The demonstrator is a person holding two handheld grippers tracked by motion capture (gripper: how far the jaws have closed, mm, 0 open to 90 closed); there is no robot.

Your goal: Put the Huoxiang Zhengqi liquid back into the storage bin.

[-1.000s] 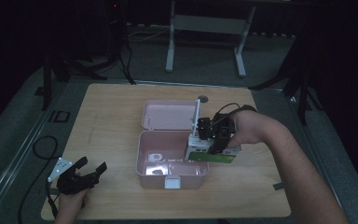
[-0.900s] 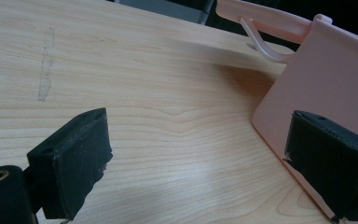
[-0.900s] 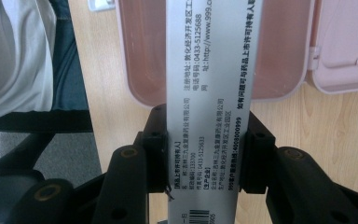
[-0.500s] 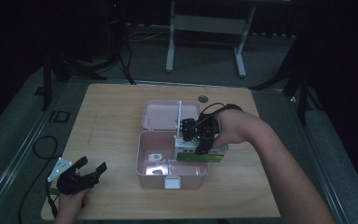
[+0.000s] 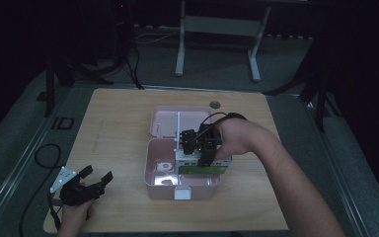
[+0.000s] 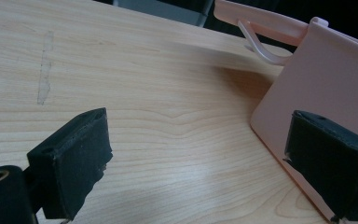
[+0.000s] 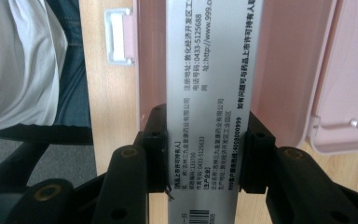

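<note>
Over the table [image 5: 118, 128], jaws clamp a "0433-5125688" carton [image 7: 208, 93].

In your right gripper view the printed carton [image 7: 208, 93] runs off the top and bottom edges, so you cannot see its ends. From above, your right hand [image 5: 242, 138] and the right hand-held gripper [image 5: 197, 148] cover most of it. The small things in the pink box [image 5: 150, 168] are too dim to name. Your left gripper view cuts that box off at the right.
</note>
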